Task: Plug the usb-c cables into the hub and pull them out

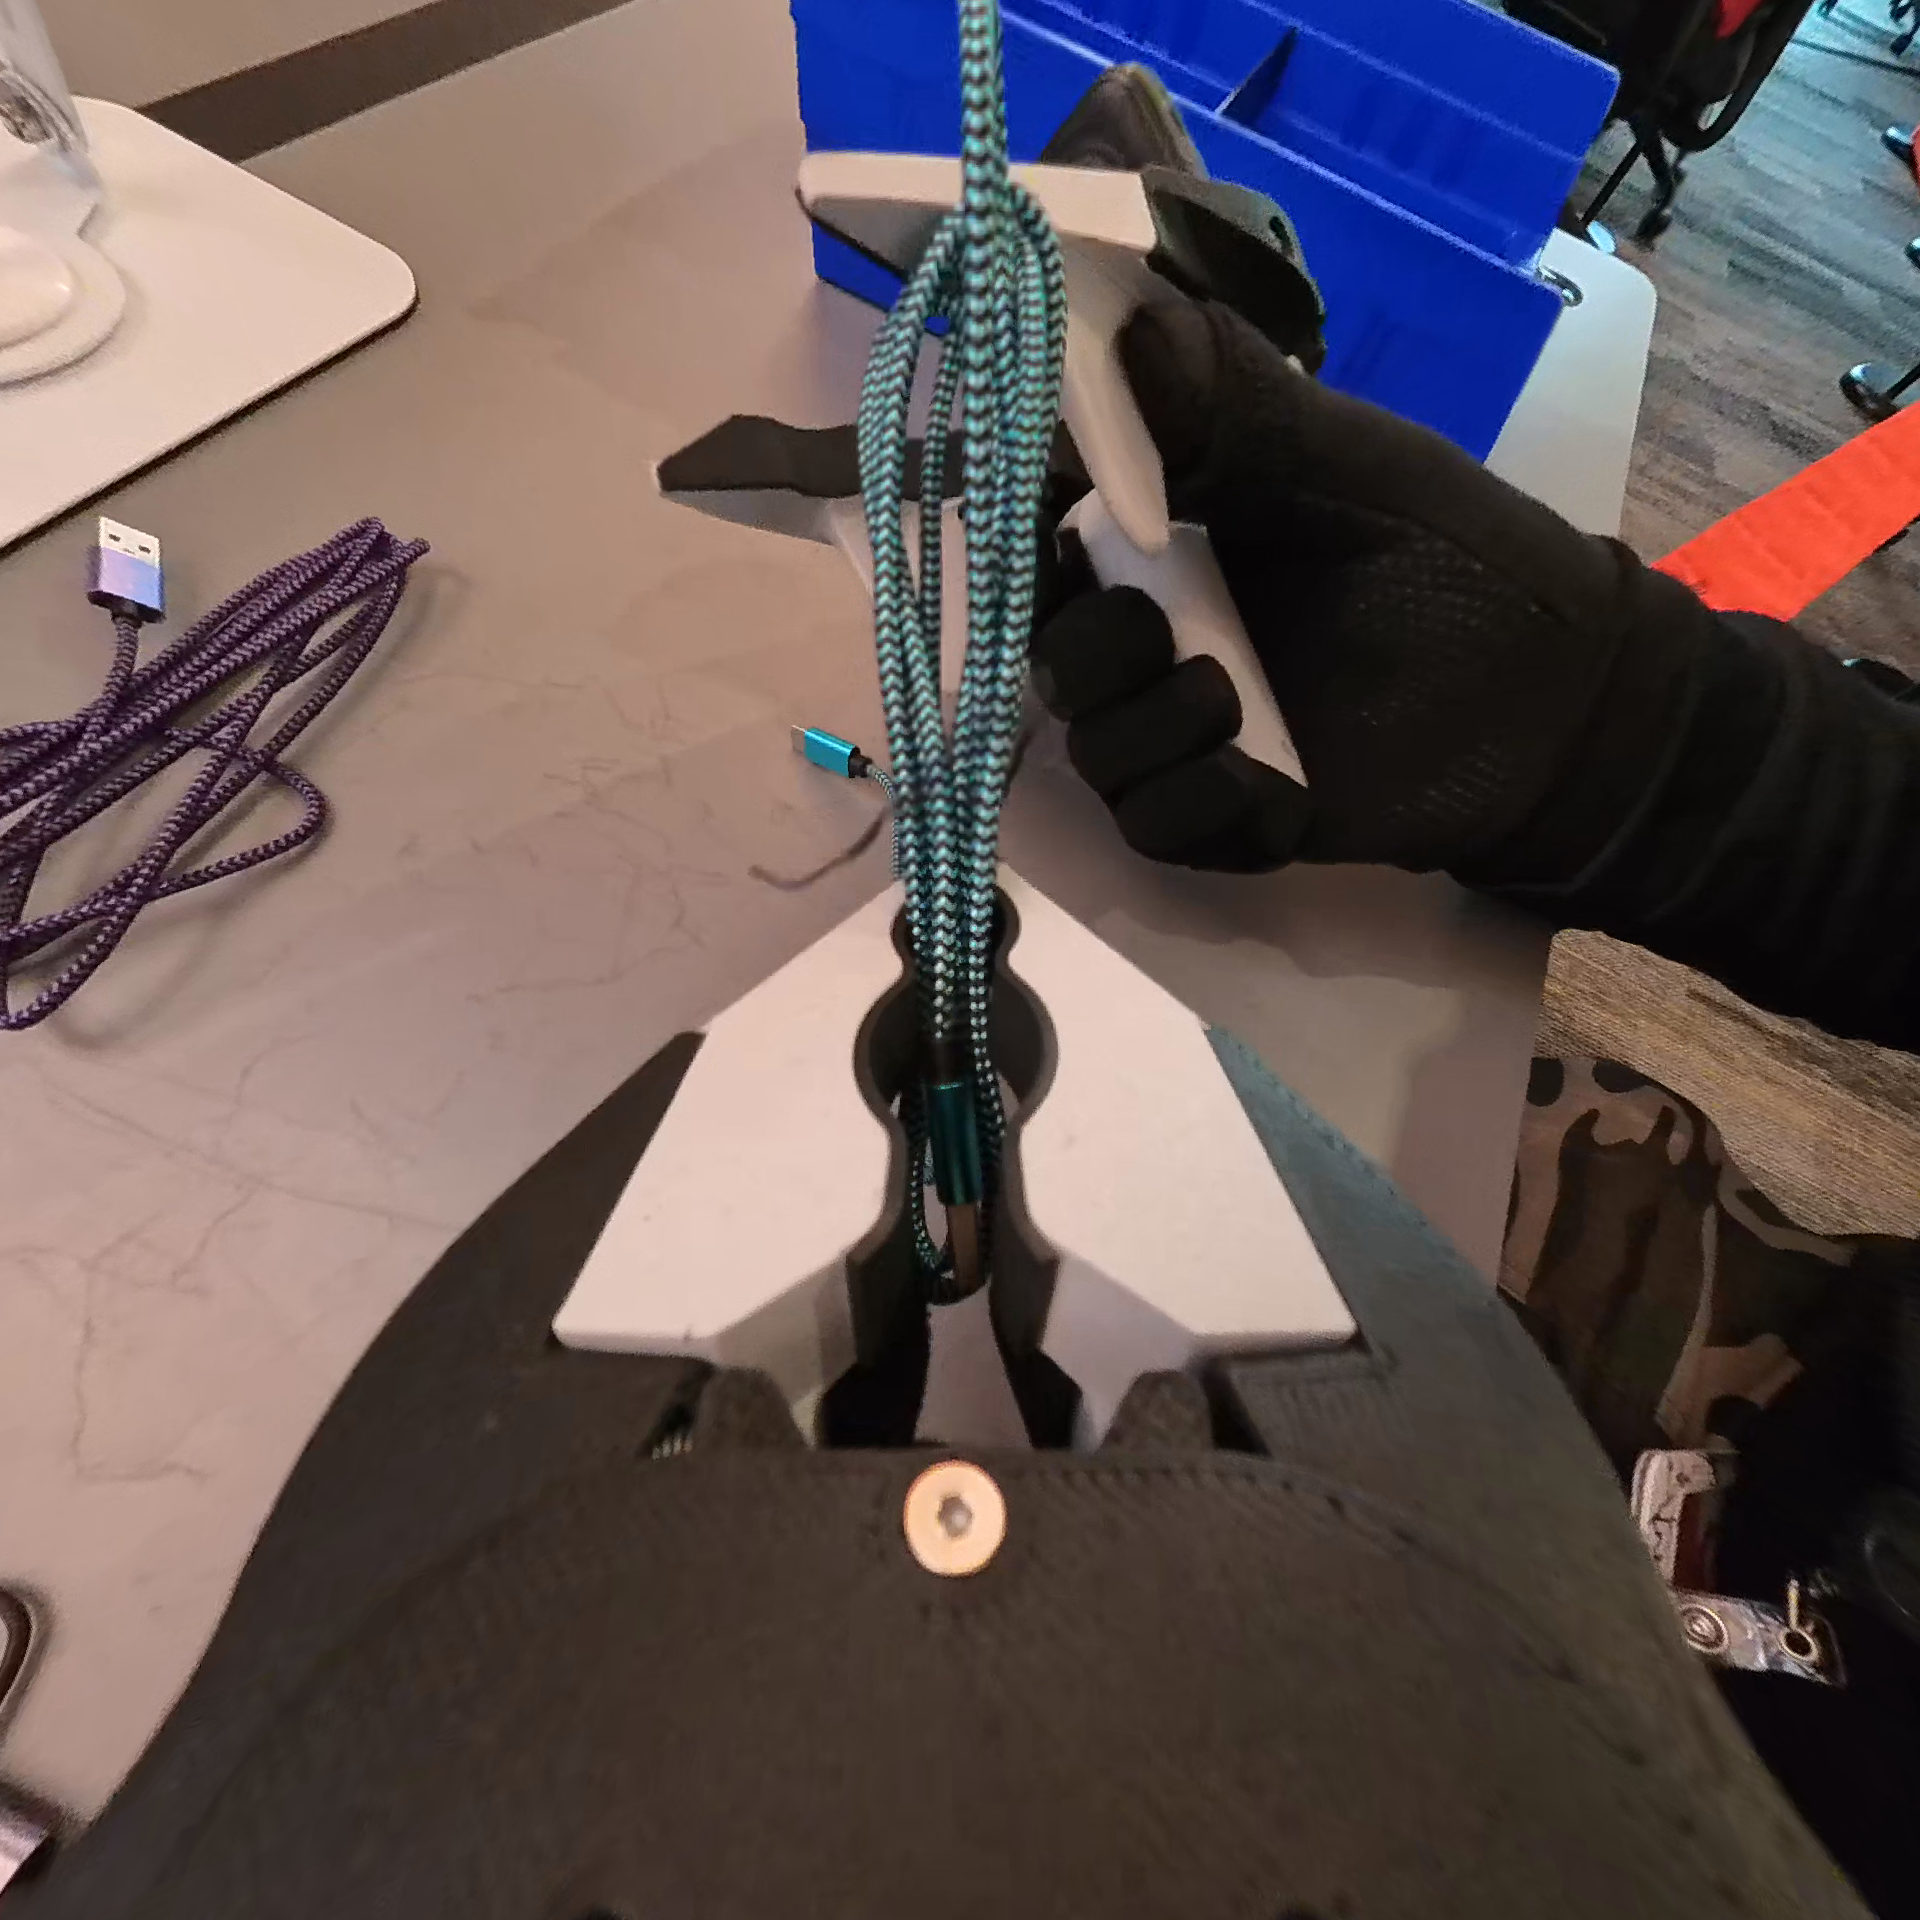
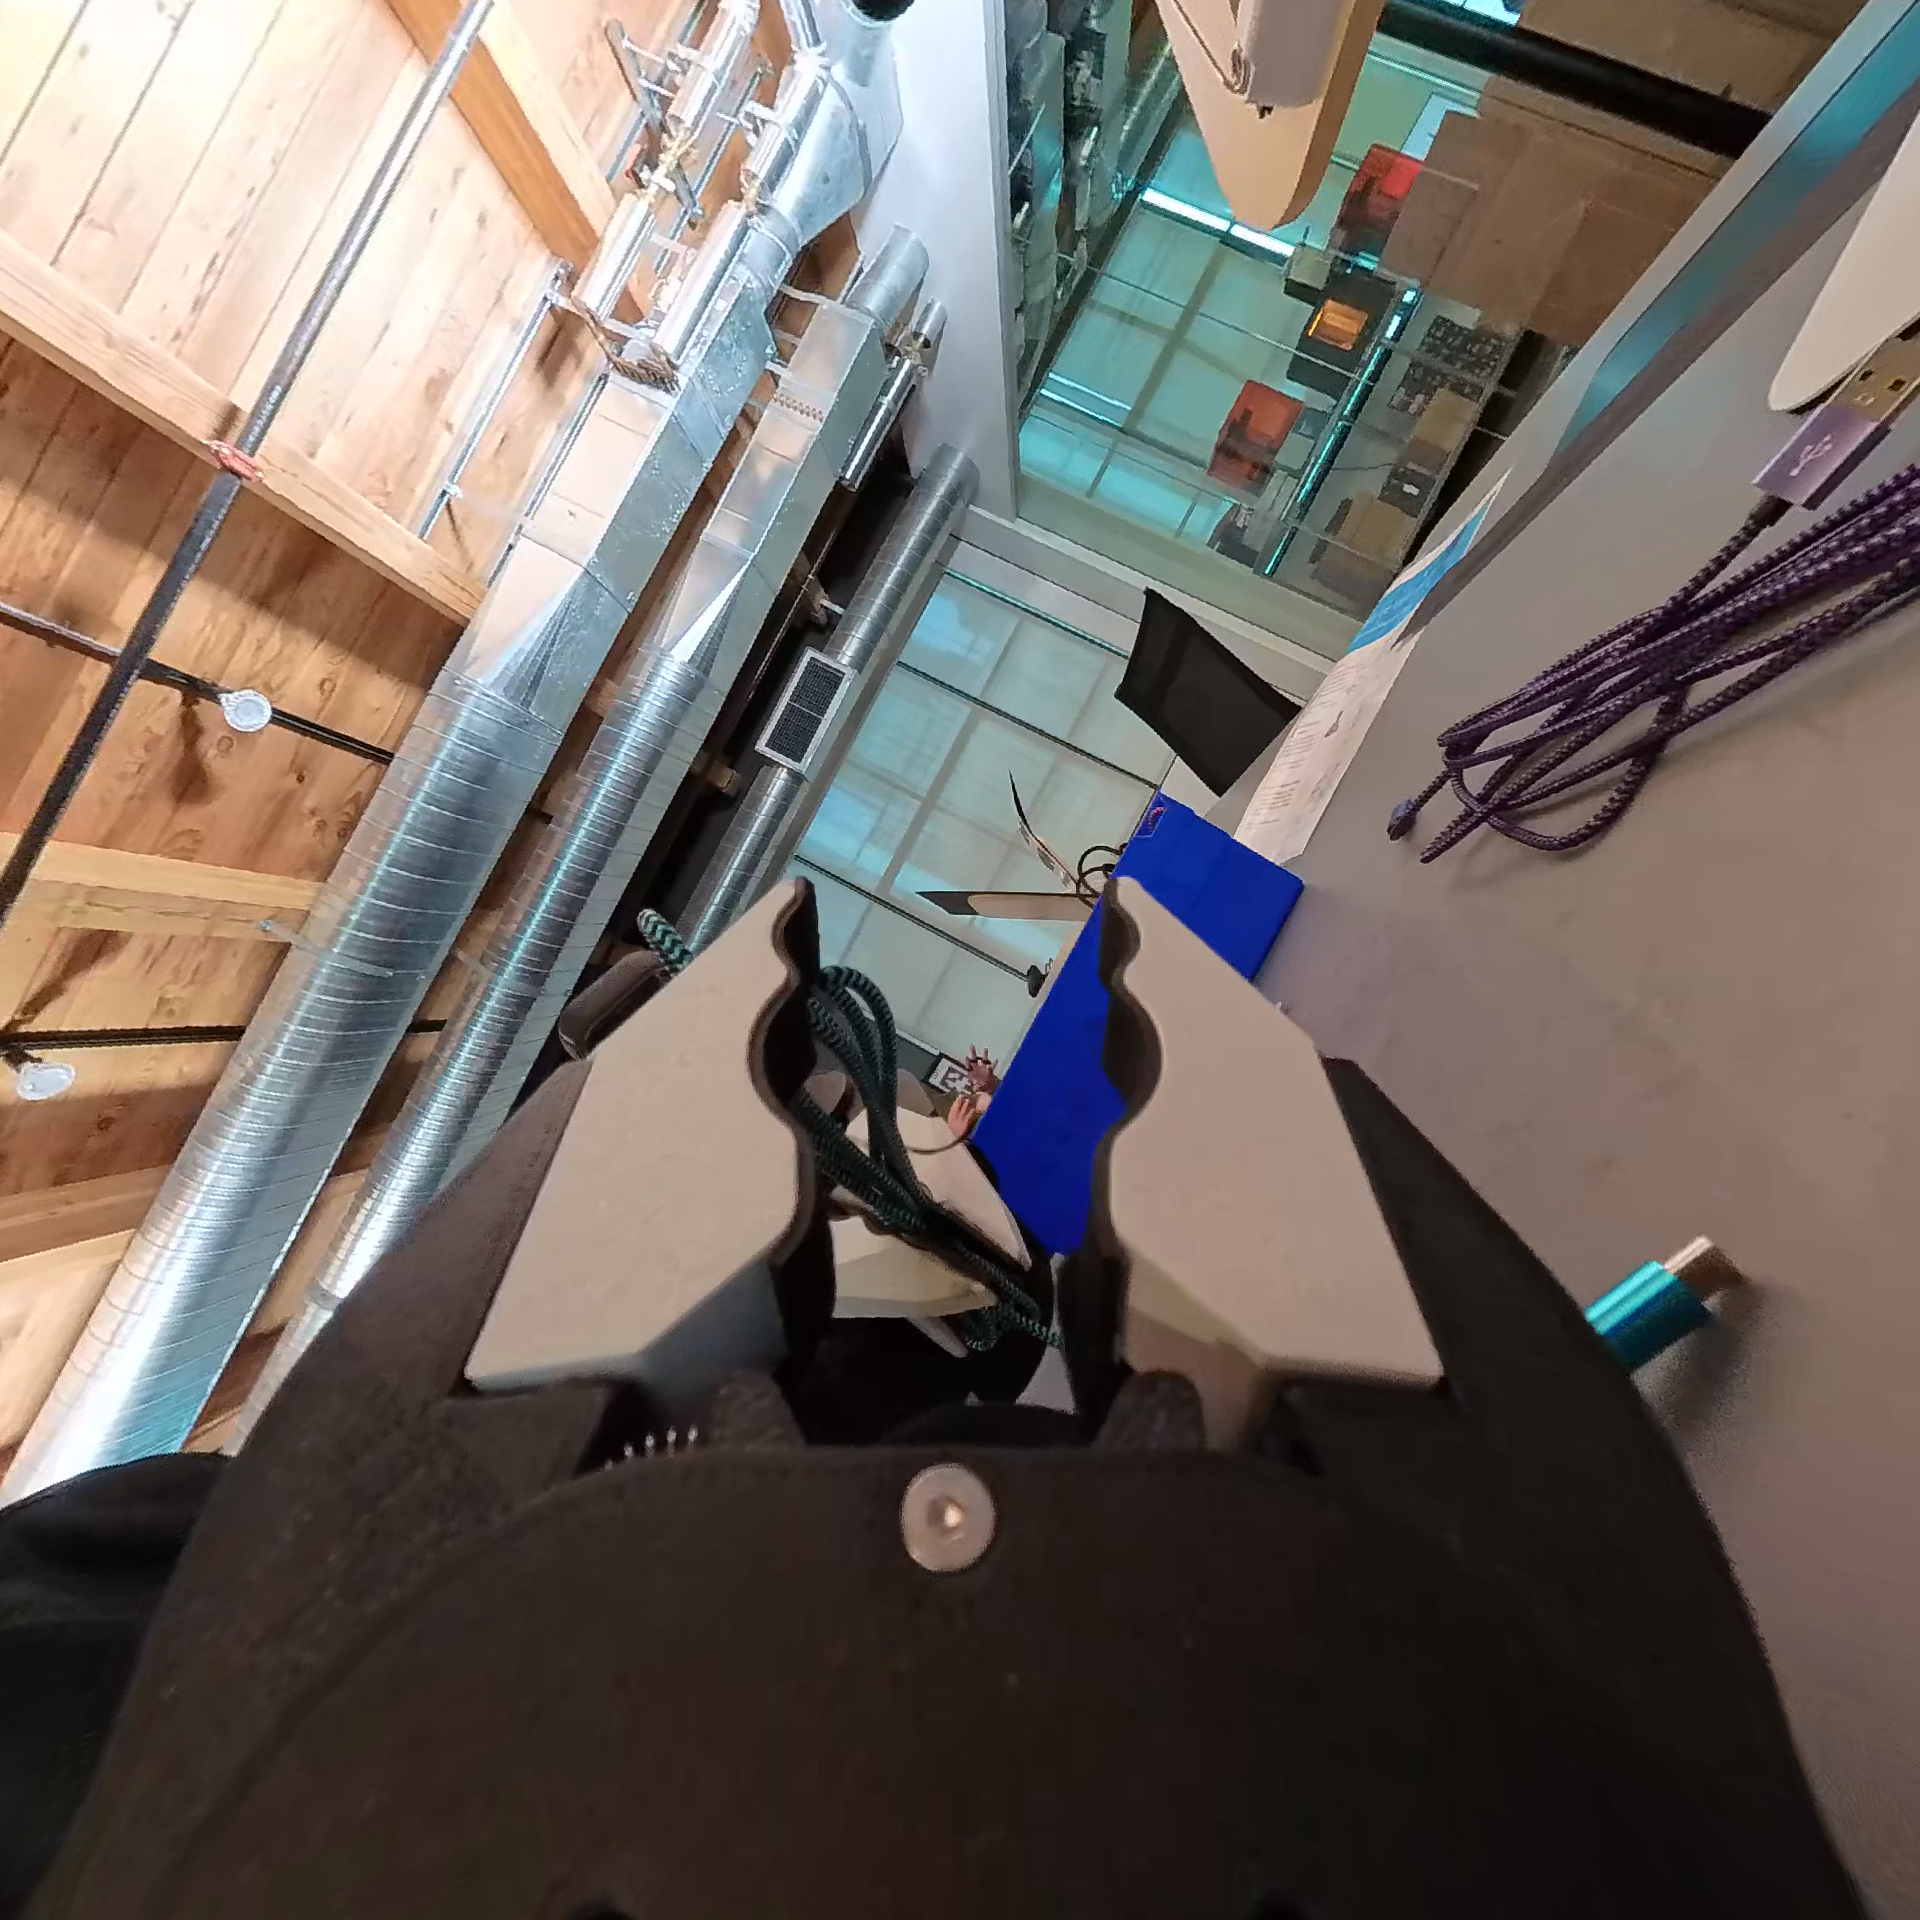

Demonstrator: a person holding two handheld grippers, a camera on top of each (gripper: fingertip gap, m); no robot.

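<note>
**A:** What has the left gripper [image 1: 951, 935] got?

**B:** The teal cable [image 1: 961, 582] — several strands of it bunched together, with the two fingers pressed in on the bundle. A teal plug sleeve sits in the gap between the fingers, closer to the gripper body. The strands run up from the fingertips and out of the top of the left wrist view.

**A:** And the right gripper [image 2: 961, 935]?

**B:** Spread, nothing between its fingers. In the left wrist view it sits just beyond the teal cable, turned on its side, gripped by a black-gloved hand [image 1: 1299, 623]. The hanging strands cross in front of it.

**A:** Any loose ends of the teal cable?

**B:** One teal plug [image 1: 828, 746] lies on the grey bench [image 1: 520, 935], just left of the bundle. The right wrist view shows it too, close by the right finger.

**A:** Other cables?

**B:** A purple cable [image 1: 177, 717], coiled loosely on the bench well to the left of the teal cable, its plug at the far end of the coil. Apart from both grippers.

**A:** The hub?

**B:** I cannot make one out in either view.

**A:** What is behind the teal cable?

**B:** A blue bin [image 1: 1351, 156] at the far edge of the bench, behind the right gripper.
</note>
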